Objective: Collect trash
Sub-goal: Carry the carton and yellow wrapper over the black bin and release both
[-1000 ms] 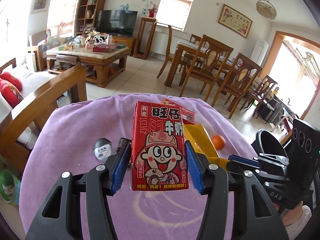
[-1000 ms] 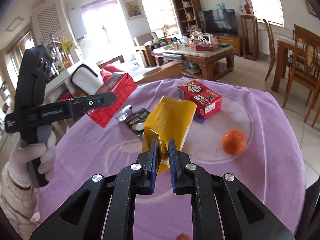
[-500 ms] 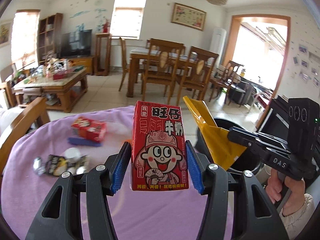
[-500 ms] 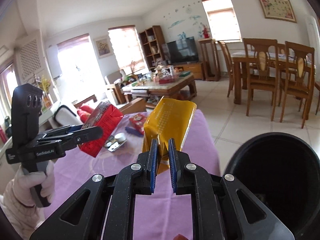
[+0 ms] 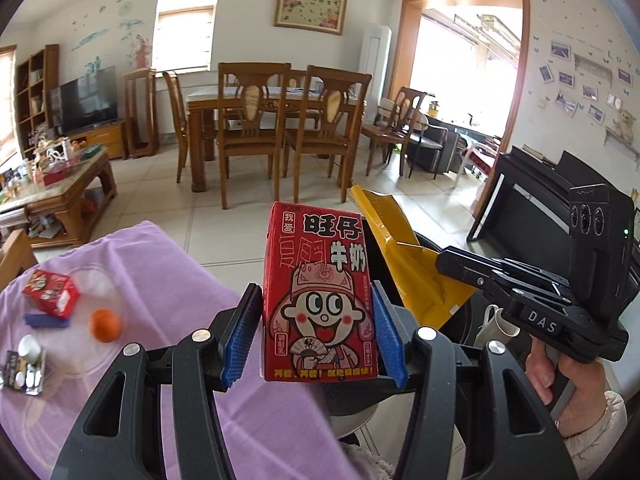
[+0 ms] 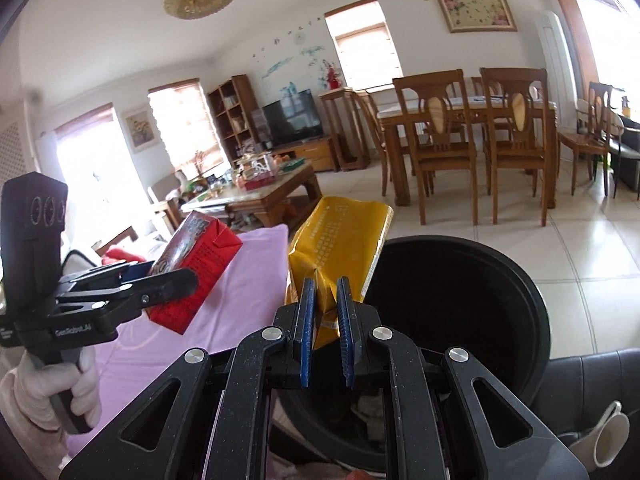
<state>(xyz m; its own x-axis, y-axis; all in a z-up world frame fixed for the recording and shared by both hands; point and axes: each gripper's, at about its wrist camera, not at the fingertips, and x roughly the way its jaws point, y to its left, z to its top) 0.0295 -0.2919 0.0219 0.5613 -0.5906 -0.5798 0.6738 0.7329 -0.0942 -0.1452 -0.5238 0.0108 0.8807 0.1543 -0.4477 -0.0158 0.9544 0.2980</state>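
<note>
- The left gripper point(image 5: 318, 330) is clamping an upright red cardboard milk carton point(image 5: 320, 300).
- The right gripper point(image 6: 326, 330) is pinching a crumpled yellow foil bag point(image 6: 340, 240) beside the round black plastic bin point(image 6: 460, 300).

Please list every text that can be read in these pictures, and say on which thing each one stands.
"旺仔牛奶" and "我爱": red milk carton.
"DAS": right gripper body.
"GenRobot.AI": left gripper body.
"Love": wall lettering.
Yellow packet print and small red box: too blurred to read.

A: What did the left gripper point(image 5: 318, 338) hold?
B: A red milk carton point(image 5: 320, 300), upright between blue pads.
A: And beside it?
B: The right gripper point(image 5: 452, 266) pinched a yellow wrapper point(image 5: 408, 268).
</note>
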